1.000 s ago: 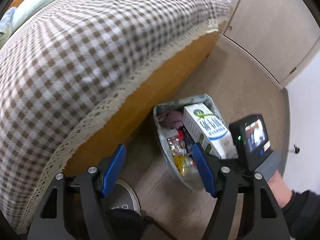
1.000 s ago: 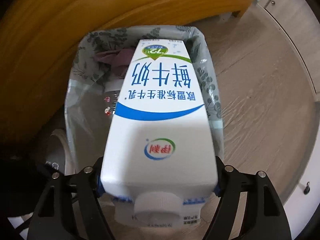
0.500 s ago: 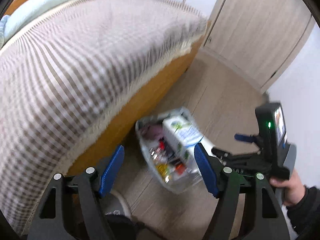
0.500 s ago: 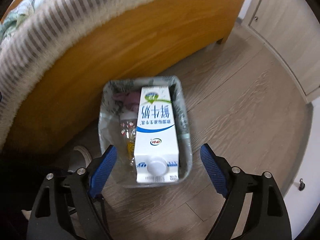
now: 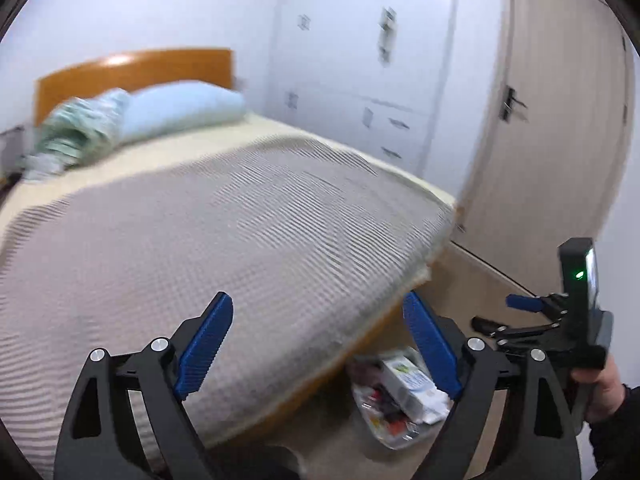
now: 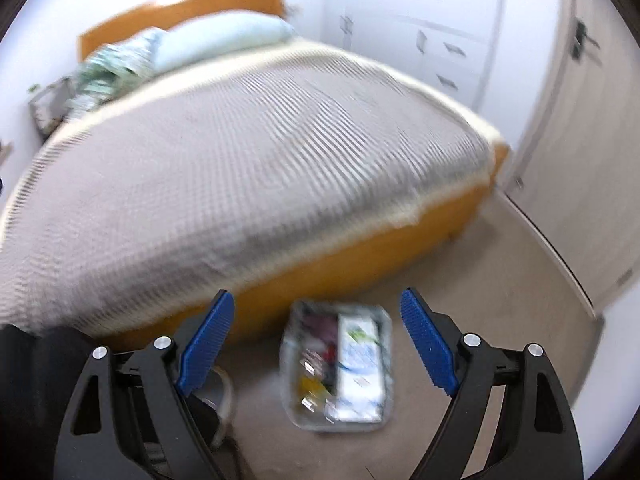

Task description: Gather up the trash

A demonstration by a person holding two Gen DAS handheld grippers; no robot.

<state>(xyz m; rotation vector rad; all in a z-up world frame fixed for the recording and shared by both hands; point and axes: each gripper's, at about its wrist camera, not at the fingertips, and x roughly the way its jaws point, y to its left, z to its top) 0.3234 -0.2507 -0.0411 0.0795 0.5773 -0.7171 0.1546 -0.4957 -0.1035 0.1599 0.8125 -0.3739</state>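
A plastic-lined trash bin [image 6: 289, 364] stands on the floor beside the bed. It holds wrappers and a white milk carton [image 6: 358, 368] that lies on top. My right gripper [image 6: 317, 300] hovers high above the bin, open and empty. In the left wrist view the bin [image 5: 376, 432] and the carton [image 5: 408, 384] sit low, behind the right finger. My left gripper [image 5: 318, 308] is over the bed's edge; its jaws are opening with nothing between them. The right gripper [image 5: 502, 314] appears at the right edge, held by a hand [image 5: 600, 392].
A bed [image 6: 240, 160] with a checked cover, orange wooden frame and pale pillow [image 6: 216, 42] fills the left. A white wardrobe [image 5: 360, 80] and a beige door [image 5: 560, 120] stand behind. A slipper [image 6: 222, 392] lies left of the bin.
The right gripper let go of the milk carton, which now lies in the bin. Both grippers rose well above the bin and tilted up, so the bed and room came into view.
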